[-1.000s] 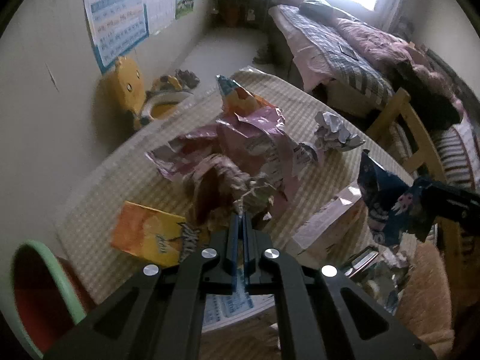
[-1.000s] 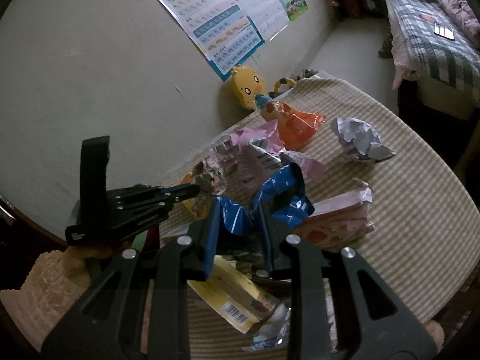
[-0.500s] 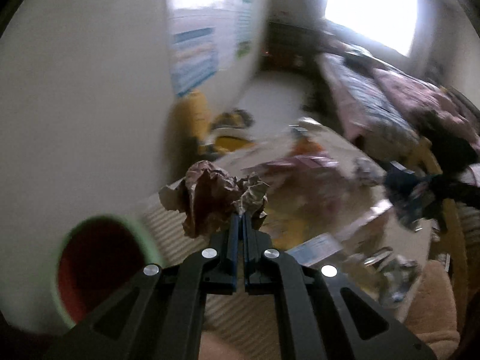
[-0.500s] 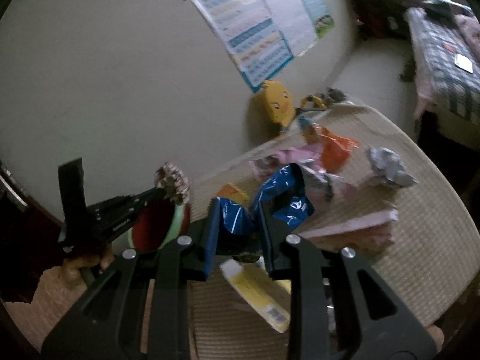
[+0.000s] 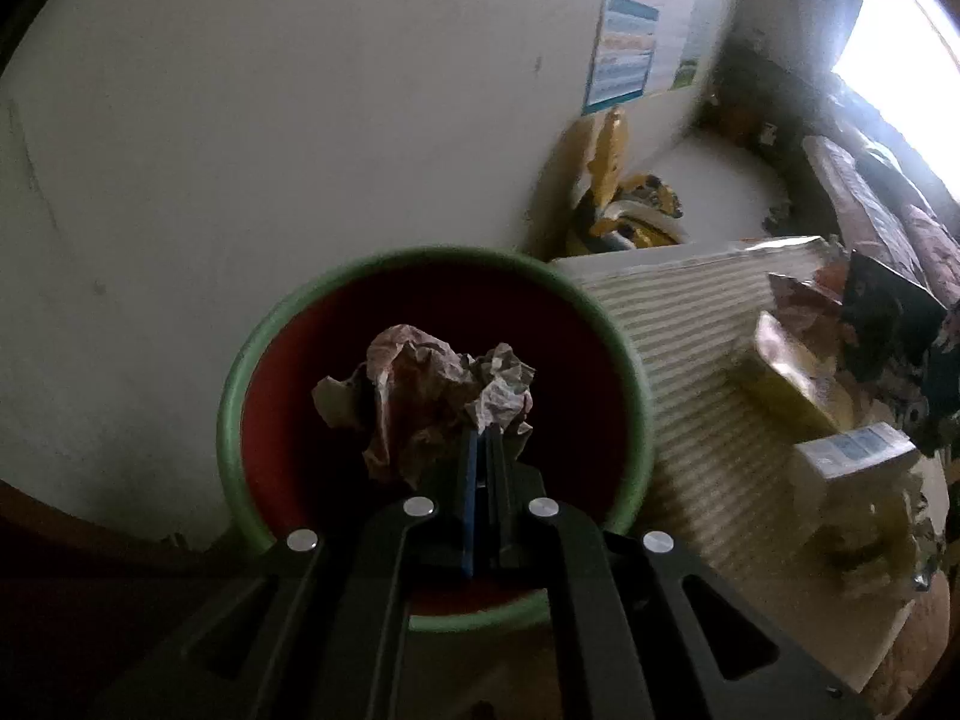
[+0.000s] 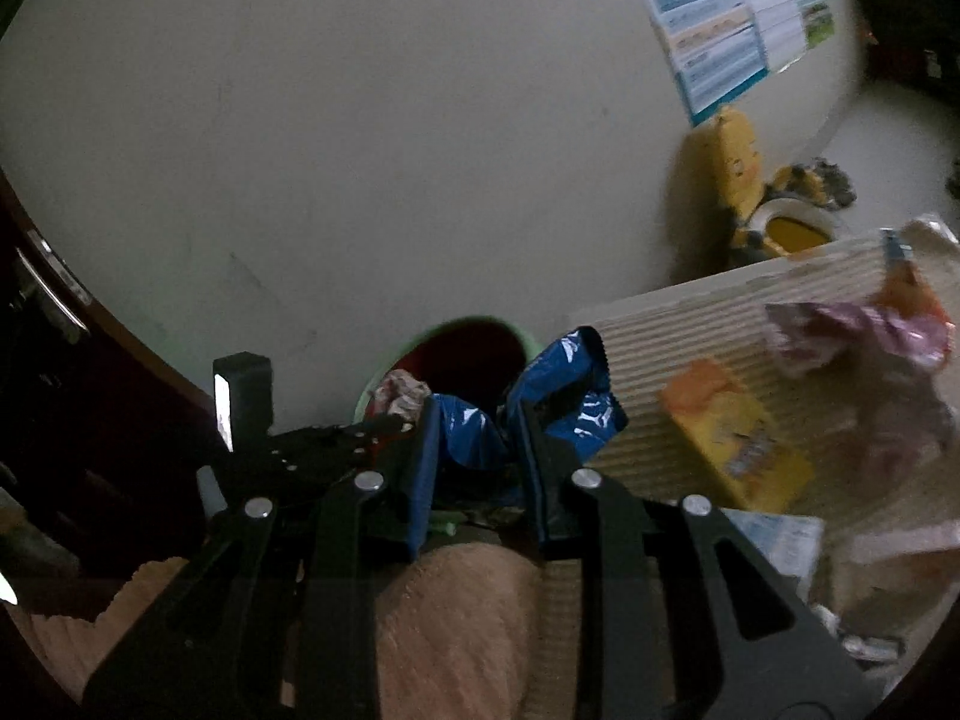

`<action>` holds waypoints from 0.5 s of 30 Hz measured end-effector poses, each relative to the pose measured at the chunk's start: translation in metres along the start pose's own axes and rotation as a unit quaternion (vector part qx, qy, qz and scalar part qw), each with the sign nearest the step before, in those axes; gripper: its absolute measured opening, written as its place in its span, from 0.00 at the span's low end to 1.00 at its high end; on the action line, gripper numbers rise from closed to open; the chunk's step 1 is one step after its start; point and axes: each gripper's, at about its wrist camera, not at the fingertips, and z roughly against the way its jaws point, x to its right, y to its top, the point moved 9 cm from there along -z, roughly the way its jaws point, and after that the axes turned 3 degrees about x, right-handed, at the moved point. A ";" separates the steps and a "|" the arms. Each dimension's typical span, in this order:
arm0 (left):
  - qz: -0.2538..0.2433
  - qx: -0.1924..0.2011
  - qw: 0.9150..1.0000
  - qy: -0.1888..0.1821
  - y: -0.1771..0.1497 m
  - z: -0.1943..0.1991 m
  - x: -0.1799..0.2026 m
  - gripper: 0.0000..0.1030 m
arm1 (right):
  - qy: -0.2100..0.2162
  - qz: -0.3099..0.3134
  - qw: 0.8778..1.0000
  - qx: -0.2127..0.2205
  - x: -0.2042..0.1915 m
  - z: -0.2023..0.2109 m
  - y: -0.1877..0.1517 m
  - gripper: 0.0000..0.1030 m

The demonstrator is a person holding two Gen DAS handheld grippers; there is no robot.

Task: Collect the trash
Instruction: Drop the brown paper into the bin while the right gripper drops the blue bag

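My left gripper (image 5: 482,438) is shut on a crumpled brownish paper wad (image 5: 420,396) and holds it over the mouth of a red bin with a green rim (image 5: 240,372). In the right wrist view the bin (image 6: 462,324) stands beside the table's left end, and the left gripper (image 6: 396,417) with the wad (image 6: 399,390) is over it. My right gripper (image 6: 477,414) is shut on a crumpled blue wrapper (image 6: 564,396), held just right of the bin. The blue wrapper also shows at the right edge of the left wrist view (image 5: 888,330).
The table with a striped cloth (image 5: 690,330) carries more trash: a yellow-orange packet (image 6: 732,438), pink wrappers (image 6: 852,336), an orange wrapper (image 6: 912,294) and a white carton (image 5: 852,456). A yellow toy potty (image 6: 744,180) stands on the floor by the wall. A dark door (image 6: 60,390) is at left.
My left gripper lifted the paper wad off the table and swung it left over the bin. My right gripper followed left with the blue wrapper toward the bin.
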 end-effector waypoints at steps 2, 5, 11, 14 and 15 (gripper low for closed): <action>0.005 -0.003 1.000 0.001 -0.004 -0.008 -0.005 0.00 | -0.003 0.005 1.000 -0.015 -0.005 -0.018 0.000 0.25; 0.010 -0.007 1.000 0.004 -0.008 -0.017 -0.008 0.04 | -0.001 0.004 0.999 -0.032 -0.008 -0.036 -0.004 0.25; 0.025 -0.010 1.000 0.010 -0.013 -0.034 -0.025 0.04 | 0.001 0.015 0.998 -0.067 -0.015 -0.072 -0.008 0.25; 0.036 -0.015 0.999 0.011 -0.018 -0.039 -0.030 0.04 | 0.003 0.022 0.996 -0.085 -0.022 -0.094 -0.010 0.25; 0.038 -0.015 0.999 0.010 -0.018 -0.040 -0.032 0.04 | 0.004 0.024 0.995 -0.092 -0.022 -0.103 -0.011 0.25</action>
